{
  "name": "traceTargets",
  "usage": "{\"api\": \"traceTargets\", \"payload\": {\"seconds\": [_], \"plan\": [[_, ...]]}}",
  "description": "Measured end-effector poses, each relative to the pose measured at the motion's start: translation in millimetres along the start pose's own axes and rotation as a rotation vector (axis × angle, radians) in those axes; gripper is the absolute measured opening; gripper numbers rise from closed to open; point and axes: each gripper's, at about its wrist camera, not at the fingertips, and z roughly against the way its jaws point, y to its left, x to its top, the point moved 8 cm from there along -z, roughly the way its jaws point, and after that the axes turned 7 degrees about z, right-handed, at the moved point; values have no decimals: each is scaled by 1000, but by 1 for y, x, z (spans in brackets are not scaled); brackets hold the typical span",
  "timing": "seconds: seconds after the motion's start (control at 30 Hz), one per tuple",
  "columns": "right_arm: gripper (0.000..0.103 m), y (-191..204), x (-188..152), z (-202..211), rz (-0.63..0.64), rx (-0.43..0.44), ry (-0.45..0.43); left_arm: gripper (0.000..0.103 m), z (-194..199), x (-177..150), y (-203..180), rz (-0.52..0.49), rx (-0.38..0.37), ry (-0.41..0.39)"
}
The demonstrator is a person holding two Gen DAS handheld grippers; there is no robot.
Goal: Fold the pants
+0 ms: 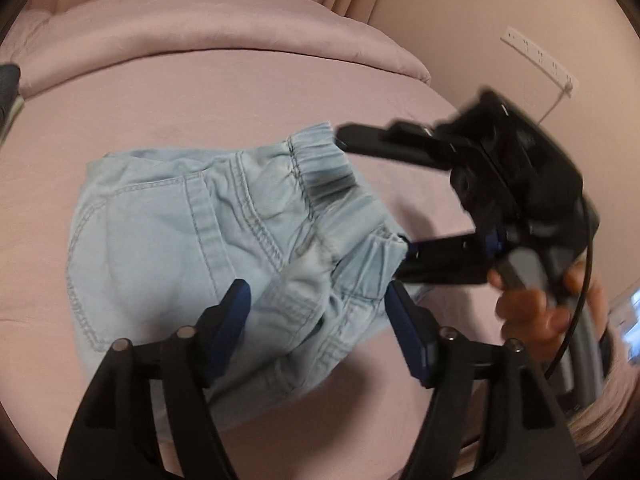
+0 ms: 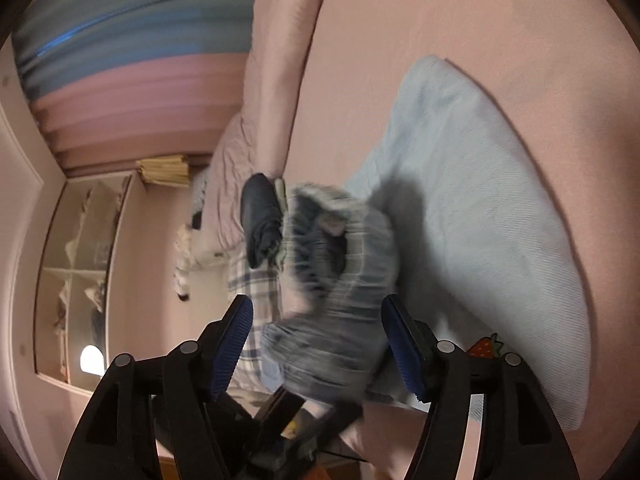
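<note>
My left gripper (image 1: pixel 318 328) hangs with its blue pads spread wide, holding nothing, just above the light blue denim pants (image 1: pixel 192 240), which lie crumpled mid-frame on the pink bedsheet (image 1: pixel 240 92). My right gripper (image 1: pixel 372 196), entering from the right of the left wrist view, also stands agape, one black finger (image 1: pixel 360 136) over the elastic waistband (image 1: pixel 320 168), the other at its lower edge. The waistband looks bunched, so I judge a pinch here could catch one layer only, and the fold would drag askew. Motion blur suggests haste, which could make me miss the hem. A dark folded garment (image 2: pixel 260 220) and a plaid cloth (image 2: pixel 256 284) sit mid-frame in the right wrist view, near enough to snag. A rolled pink quilt (image 1: pixel 200 36) lies across the upper frame.
</note>
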Motion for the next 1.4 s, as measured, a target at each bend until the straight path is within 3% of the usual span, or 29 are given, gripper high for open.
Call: {"api": "traceTargets", "payload": {"seconds": [0.1, 0.2, 0.23, 0.33, 0.4, 0.5, 0.77, 0.83, 0.9, 0.93, 1.0, 1.07, 1.13, 1.27, 1.33, 1.4], "plan": [[70, -2, -1, -8, 20, -56, 24, 70, 10, -7, 5, 19, -38, -6], [69, -2, -8, -18, 127, -208, 86, 70, 30, -12, 18, 88, -84, -40], [66, -3, -11, -19, 161, -242, 97, 71, 38, -12, 28, 120, -75, -57], [42, -8, -16, -25, 295, -389, 122, 72, 53, -18, 49, 201, -44, -89], [34, -6, -16, -22, 341, -423, 114, 73, 61, -24, 65, 258, -26, -101], [29, 0, -12, -9, 372, -398, 73, 73, 71, -33, 83, 318, -5, -111], [28, 4, 22, 44, 355, -426, -60, 73, 70, -32, 82, 337, 3, -111], [28, -7, 26, 45, 336, -449, -47, 73, 67, -29, 82, 331, 6, -104], [28, -27, 24, 39, 321, -526, -3, 73, 69, -28, 89, 327, 13, -97], [30, -38, 23, 39, 320, -564, 4, 73, 66, -24, 89, 324, 24, -92], [34, -38, 24, 39, 318, -549, -6, 73, 61, -13, 92, 324, 38, -91], [48, -34, 26, 45, 313, -559, -21, 73, 59, -4, 93, 323, 43, -95], [65, -29, 31, 56, 357, -672, -50, 72, 58, 8, 91, 304, 52, -108], [66, 7, 31, 66, 535, -782, -146, 69, 51, 46, 87, 257, 31, -134], [66, 29, 24, 58, 656, -780, -162, 54, 43, 65, 84, 248, 24, -134], [58, 50, 13, 41, 753, -730, -133, 37, 30, 82, 80, 243, -18, -111]]}}
